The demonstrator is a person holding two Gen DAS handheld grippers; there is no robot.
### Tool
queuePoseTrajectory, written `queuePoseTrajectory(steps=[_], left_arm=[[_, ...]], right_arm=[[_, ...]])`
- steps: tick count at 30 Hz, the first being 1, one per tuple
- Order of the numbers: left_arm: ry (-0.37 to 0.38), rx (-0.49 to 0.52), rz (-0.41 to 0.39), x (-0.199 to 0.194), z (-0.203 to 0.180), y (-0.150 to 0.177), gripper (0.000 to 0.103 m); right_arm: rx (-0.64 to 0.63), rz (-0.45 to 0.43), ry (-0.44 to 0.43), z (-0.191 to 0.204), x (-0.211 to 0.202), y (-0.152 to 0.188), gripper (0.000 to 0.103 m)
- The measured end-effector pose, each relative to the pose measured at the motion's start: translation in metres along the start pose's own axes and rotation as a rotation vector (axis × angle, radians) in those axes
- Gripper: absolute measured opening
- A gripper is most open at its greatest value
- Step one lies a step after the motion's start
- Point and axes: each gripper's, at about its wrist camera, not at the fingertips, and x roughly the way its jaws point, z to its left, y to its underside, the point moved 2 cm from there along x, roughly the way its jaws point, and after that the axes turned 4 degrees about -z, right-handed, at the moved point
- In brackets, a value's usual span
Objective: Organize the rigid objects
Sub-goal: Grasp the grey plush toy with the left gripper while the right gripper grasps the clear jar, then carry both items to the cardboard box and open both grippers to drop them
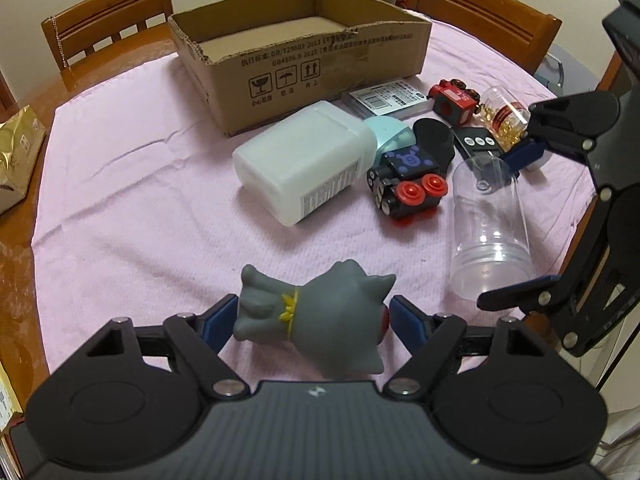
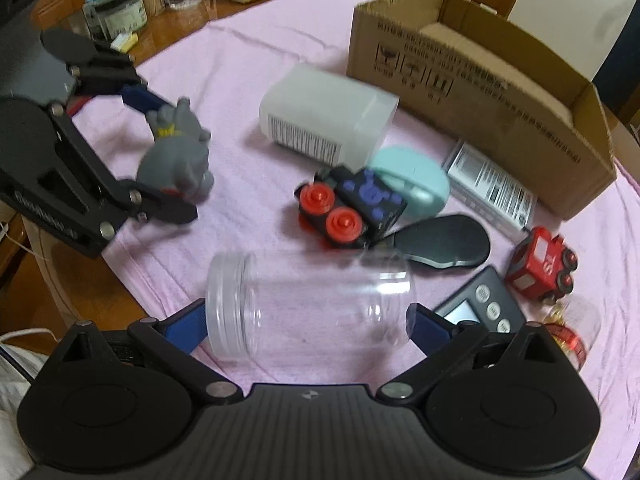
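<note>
We hold grey toy (image 1: pixel 308 312) in left hand-held gripper (image 1: pixel 310 316), clear jar (image 2: pixel 310 304) crosswise in right hand-held gripper (image 2: pixel 310 328); cardboard box (image 1: pixel 320 76) ahead, beyond both.

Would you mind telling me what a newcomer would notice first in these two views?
Probably the grey cat figurine lying between the left gripper's blue pads, and the clear plastic jar on its side between the right gripper's fingers. Beyond them, toys and a white bottle lie scattered on the pink cloth before an open cardboard box.
</note>
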Motion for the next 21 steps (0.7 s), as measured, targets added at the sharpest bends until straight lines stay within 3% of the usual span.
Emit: queuePoseTrajectory(steps=[21], left_arm=[[0.011,-0.016,0.039,0.0004,0.0014,-0.0024,0.072]], right_arm=[[-0.031,0.049,0.055,0.0081,-0.0009,-0.0108,0.096]])
